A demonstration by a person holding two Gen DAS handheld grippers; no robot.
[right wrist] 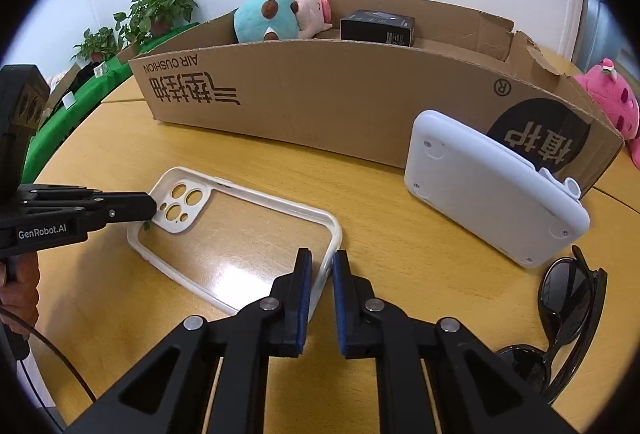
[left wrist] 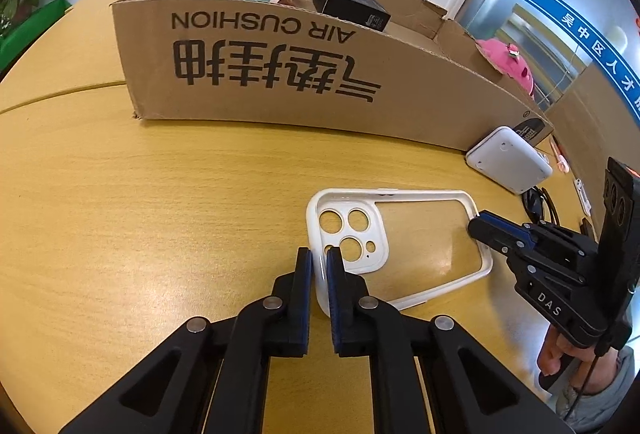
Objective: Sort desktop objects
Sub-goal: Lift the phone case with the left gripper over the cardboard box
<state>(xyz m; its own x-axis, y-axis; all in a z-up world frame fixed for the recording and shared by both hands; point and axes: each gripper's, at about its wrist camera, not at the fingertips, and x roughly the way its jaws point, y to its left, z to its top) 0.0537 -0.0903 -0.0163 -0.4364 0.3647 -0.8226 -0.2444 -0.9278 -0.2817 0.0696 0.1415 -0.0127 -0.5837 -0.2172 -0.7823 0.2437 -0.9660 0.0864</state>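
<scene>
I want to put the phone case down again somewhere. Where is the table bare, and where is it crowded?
Bare: the table left of the phone case, in front of the cardboard box. Also a strip between case and box. Crowded: right of the case, where the white device and sunglasses lie close together.
</scene>
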